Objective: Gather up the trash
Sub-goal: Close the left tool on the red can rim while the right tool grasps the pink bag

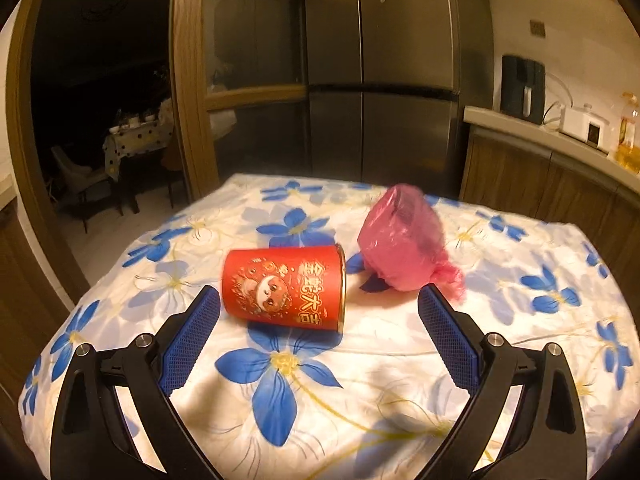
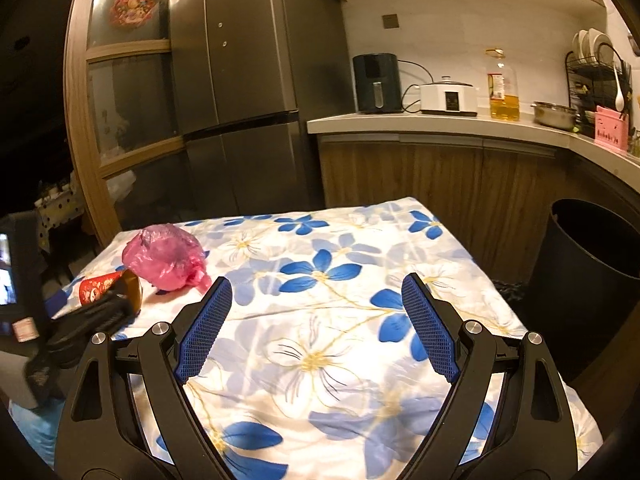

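Meanwhile both tongs, left (image 1: 319, 294) and right (image 2: 317, 286), gape empty; the toppled red can (image 1: 284, 288) hides its contents.

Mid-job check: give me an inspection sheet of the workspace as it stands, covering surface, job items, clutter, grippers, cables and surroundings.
Surface: table under a blue-flowered cloth, wrinkled.
Job's things: red paper cup lying on its side; tied pink plastic bag just beyond it to the right; whether they touch is unclear. Black trash bin on the floor off the table's right edge.
Clutter: nothing seen besides those two.
Grippers: left gripper open, short of the cup; right gripper open over bare cloth, holding nothing.
Cables: a black cord behind the air fryer and white cooker.
Surroundings: fridge, oil bottle, dish rack.
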`<state>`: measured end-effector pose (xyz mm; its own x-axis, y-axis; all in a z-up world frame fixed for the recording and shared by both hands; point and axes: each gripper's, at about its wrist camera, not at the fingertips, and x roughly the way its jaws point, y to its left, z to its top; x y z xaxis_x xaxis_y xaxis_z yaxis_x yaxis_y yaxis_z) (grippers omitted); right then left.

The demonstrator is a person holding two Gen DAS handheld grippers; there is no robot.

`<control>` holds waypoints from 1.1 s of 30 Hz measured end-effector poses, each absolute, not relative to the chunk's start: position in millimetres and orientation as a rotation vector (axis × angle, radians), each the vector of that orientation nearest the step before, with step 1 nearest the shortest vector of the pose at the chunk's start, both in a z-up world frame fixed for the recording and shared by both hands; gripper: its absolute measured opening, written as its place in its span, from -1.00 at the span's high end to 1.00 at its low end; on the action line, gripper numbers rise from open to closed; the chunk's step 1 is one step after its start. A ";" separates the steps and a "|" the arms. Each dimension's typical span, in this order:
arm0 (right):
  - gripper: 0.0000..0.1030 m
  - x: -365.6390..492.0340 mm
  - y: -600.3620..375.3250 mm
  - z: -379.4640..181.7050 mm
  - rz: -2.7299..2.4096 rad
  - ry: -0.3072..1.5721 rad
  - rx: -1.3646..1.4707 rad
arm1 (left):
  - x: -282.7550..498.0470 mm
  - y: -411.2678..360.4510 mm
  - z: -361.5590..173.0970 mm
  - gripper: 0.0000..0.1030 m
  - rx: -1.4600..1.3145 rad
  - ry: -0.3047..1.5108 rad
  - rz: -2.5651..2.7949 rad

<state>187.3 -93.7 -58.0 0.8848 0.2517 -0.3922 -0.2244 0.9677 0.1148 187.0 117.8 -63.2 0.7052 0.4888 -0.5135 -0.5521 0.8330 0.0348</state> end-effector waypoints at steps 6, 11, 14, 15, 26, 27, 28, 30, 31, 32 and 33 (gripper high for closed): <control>-0.66 196.7 -81.7 -57.8 0.267 0.425 0.070 | 197.9 129.7 -70.2 -0.60 -0.171 0.581 0.587; -0.66 200.3 -69.9 -60.0 0.290 0.431 0.056 | 198.3 140.9 -77.2 -0.31 -0.236 0.613 0.569; -0.66 202.3 -63.3 -62.0 0.301 0.435 0.049 | 197.9 150.1 -81.6 -0.06 -0.283 0.635 0.558; -0.66 202.9 -61.4 -62.6 0.304 0.438 0.049 | 197.6 152.3 -83.0 0.03 -0.297 0.642 0.553; -0.66 211.8 -32.7 -68.3 0.348 0.445 0.029 | 182.3 164.4 -84.7 0.95 -0.371 0.644 0.505; -0.66 213.6 -29.5 -68.4 0.357 0.443 0.029 | 180.3 165.7 -84.3 0.95 -0.376 0.639 0.499; -0.66 215.8 -25.3 -68.0 0.366 0.440 0.028 | 178.2 167.2 -83.6 0.95 -0.383 0.634 0.489; -0.66 220.8 -14.7 -67.6 0.390 0.434 0.028 | 174.7 170.4 -82.3 0.96 -0.393 0.623 0.476; -0.66 224.3 -7.9 -67.7 0.402 0.435 0.027 | 173.0 172.4 -81.9 0.96 -0.396 0.619 0.472; -0.66 227.7 -0.9 -67.9 0.415 0.433 0.027 | 169.8 173.8 -80.4 0.96 -0.400 0.607 0.464; -0.66 229.5 3.9 -68.0 0.424 0.432 0.027 | 167.3 175.3 -79.2 0.96 -0.403 0.596 0.459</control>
